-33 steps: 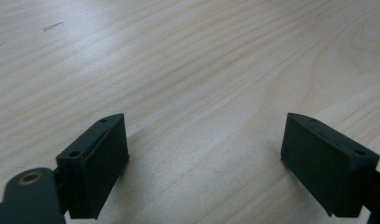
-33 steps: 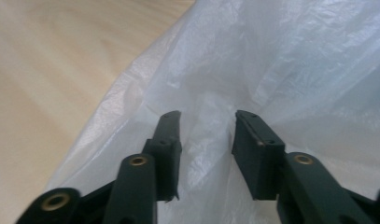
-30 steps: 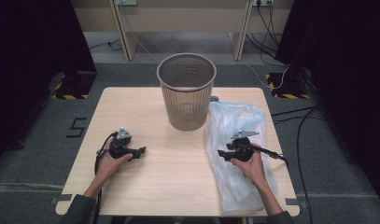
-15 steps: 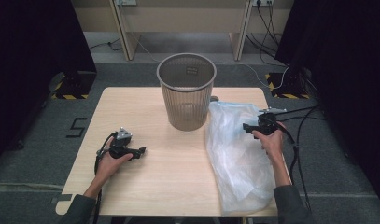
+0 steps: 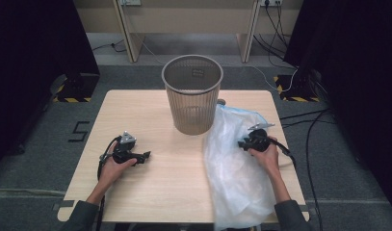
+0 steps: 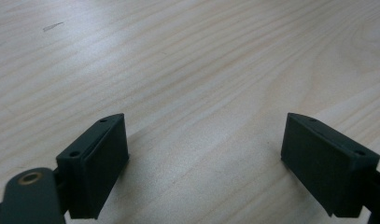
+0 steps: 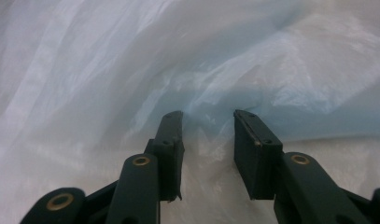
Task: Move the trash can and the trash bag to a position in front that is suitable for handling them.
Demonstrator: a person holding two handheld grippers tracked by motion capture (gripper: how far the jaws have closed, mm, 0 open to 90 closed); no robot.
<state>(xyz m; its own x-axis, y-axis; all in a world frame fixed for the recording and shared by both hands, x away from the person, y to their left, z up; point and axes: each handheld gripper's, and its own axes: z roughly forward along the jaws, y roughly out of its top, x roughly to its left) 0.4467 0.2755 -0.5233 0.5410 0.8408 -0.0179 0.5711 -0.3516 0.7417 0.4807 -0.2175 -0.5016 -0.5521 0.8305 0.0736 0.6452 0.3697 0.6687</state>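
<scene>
Right claw (image 7: 207, 116) came back down the bag (image 5: 232, 168), narrowing with film between; left claw (image 6: 204, 154) wide; pinch the limp, slippery rim

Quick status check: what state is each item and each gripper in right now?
Mesh bin: upright on the table, no liner in it.
Plastic bag: crumpled flat on the table's right side, its near end hanging over the edge.
Left gripper: jaws wide open, nothing between them, over bare wood.
Right gripper: on the bag, jaws have just been closing, a fold between them, not yet pinched.
</scene>
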